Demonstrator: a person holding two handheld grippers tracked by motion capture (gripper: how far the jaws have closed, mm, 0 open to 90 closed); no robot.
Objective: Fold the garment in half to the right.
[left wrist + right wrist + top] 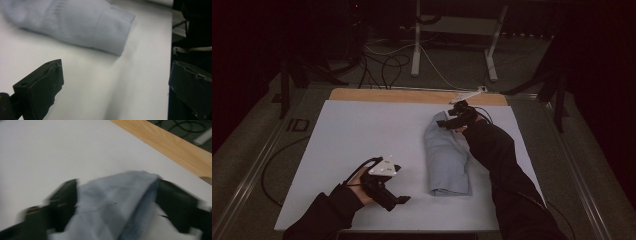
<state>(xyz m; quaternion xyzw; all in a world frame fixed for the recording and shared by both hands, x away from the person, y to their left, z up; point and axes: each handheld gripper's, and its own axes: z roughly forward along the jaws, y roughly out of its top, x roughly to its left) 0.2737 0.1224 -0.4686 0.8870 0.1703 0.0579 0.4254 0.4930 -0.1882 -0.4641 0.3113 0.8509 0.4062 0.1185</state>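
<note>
Lengthwise: blue garment (447, 155) runs near-to-far; right gripper (455, 119) straddles far end, left gripper (396, 199) wide, empty.

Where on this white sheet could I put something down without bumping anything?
The wide stretch left of the blue cloth, beyond the left gripper, lies bare. It is crowded at the cloth's far end, where the right gripper has its jaws around the fabric.

The white sheet (357, 135) lies bare across the left and centre of the high view, open to any pass. Right of centre, the blue cloth (446, 157) and a dark sleeve (502, 160) block the way. The wood strip (412, 95) along the far edge is free.
</note>
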